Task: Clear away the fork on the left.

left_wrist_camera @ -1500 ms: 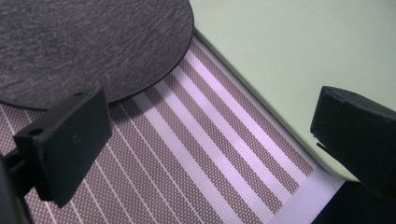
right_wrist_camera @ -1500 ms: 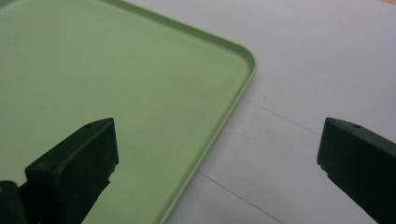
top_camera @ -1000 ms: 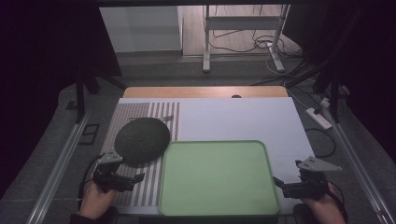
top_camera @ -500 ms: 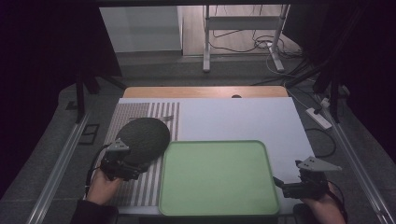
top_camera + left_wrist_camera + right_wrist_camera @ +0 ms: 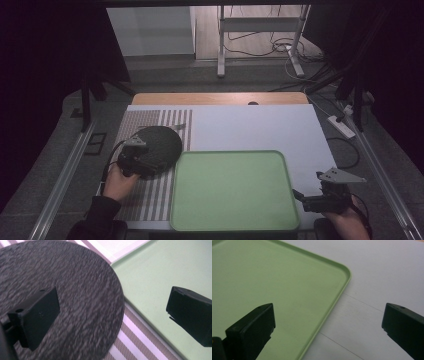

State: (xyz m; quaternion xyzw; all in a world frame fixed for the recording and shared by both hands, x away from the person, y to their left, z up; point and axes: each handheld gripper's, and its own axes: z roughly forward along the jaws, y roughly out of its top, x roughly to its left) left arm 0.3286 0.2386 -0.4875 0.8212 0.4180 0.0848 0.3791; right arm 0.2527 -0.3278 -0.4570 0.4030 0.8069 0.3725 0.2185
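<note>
A dark round textured mat point(image 5: 159, 141) lies on a striped placemat point(image 5: 150, 197) at the table's left. An empty light green tray point(image 5: 232, 190) sits at the front centre. My left gripper point(image 5: 154, 167) hovers over the round mat's near edge, open with nothing between its jaws. In the left gripper view the round mat point(image 5: 75, 287) lies under the left gripper point(image 5: 115, 315), and the tray point(image 5: 170, 267) is at the right. My right gripper point(image 5: 301, 199) is open at the tray's near right corner. The right gripper point(image 5: 328, 330) straddles the rim of the tray point(image 5: 274, 277).
White table cover point(image 5: 260, 127) stretches behind the tray, with a wooden edge point(image 5: 220, 98) at the far side. A power strip point(image 5: 341, 126) and cables lie on the floor at the right. Metal rails run along both table sides.
My left gripper has moved away from the table's front edge and to the right, onto the round mat's near edge. The right gripper has stayed in place.
</note>
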